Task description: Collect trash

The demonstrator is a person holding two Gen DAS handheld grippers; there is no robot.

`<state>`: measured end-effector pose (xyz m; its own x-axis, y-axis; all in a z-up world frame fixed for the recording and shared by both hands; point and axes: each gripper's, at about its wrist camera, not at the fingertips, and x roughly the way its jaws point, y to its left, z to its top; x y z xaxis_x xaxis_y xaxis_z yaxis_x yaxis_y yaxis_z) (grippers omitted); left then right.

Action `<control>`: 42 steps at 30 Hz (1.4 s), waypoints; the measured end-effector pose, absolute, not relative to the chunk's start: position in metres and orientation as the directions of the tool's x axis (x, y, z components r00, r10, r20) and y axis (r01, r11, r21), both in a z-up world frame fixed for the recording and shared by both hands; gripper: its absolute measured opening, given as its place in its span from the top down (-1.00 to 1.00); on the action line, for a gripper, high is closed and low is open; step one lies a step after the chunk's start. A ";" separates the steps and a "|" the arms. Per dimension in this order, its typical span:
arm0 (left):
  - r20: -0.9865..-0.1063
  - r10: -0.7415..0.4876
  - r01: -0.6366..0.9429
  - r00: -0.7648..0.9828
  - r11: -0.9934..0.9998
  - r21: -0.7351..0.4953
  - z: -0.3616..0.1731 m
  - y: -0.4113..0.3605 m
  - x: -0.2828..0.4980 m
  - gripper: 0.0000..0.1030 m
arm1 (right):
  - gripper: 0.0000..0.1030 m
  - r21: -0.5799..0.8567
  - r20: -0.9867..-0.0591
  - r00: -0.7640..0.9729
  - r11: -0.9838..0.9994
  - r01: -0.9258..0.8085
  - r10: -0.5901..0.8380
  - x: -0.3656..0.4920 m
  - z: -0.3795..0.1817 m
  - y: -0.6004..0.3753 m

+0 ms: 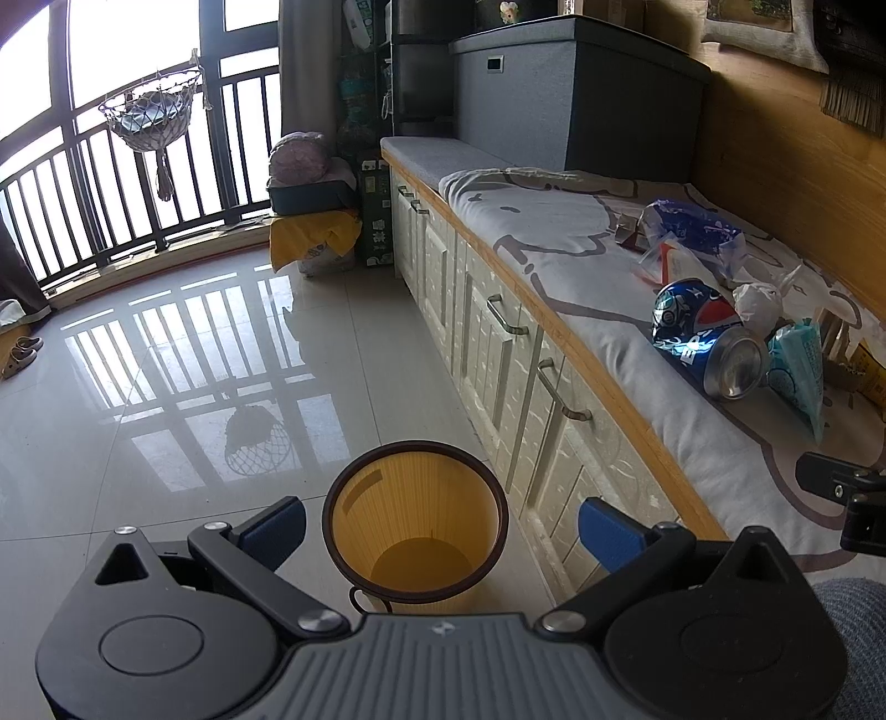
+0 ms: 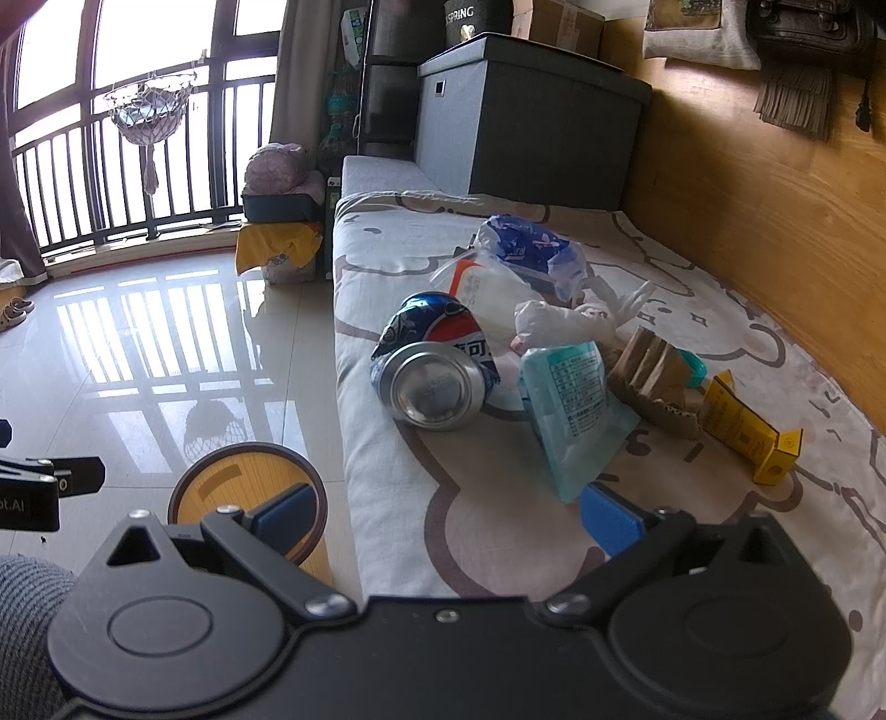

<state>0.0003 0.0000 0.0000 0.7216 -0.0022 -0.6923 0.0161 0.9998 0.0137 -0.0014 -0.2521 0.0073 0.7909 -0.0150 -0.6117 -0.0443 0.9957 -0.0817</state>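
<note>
A dented blue cola can (image 2: 434,363) lies on its side at the cluster's nine o'clock edge, touching a pale teal pouch (image 2: 573,412), with crumpled brown paper (image 2: 653,376) and a yellow carton (image 2: 747,435) toward three o'clock.

"SPRING" on dark box (image 2: 476,19); Pepsi logo on can (image 2: 437,360).
</note>
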 end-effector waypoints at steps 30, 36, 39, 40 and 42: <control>-0.700 -0.005 0.016 0.714 1.000 0.010 0.003 0.000 0.001 -1.00 | -1.00 -0.092 -0.604 0.797 0.994 -0.056 -0.011 -0.004 0.010 -0.248; -0.671 -0.008 0.023 0.741 1.000 0.013 0.014 -0.001 0.005 -1.00 | -1.00 -0.048 -0.605 0.795 0.994 -0.094 0.046 -0.002 0.014 -0.256; -0.630 -0.033 0.034 0.776 0.999 -0.011 0.024 -0.007 0.011 -1.00 | -1.00 -0.019 -0.604 0.795 0.996 -0.090 0.060 -0.001 0.018 -0.261; -0.619 -0.051 0.046 0.784 0.999 -0.024 0.028 -0.009 0.014 -1.00 | -1.00 -0.006 -0.603 0.795 0.996 -0.085 0.064 -0.001 0.019 -0.264; -0.603 -0.081 0.068 0.794 0.997 -0.045 0.035 -0.016 0.020 -1.00 | -1.00 0.004 -0.596 0.801 0.997 -0.078 0.065 0.000 0.020 -0.271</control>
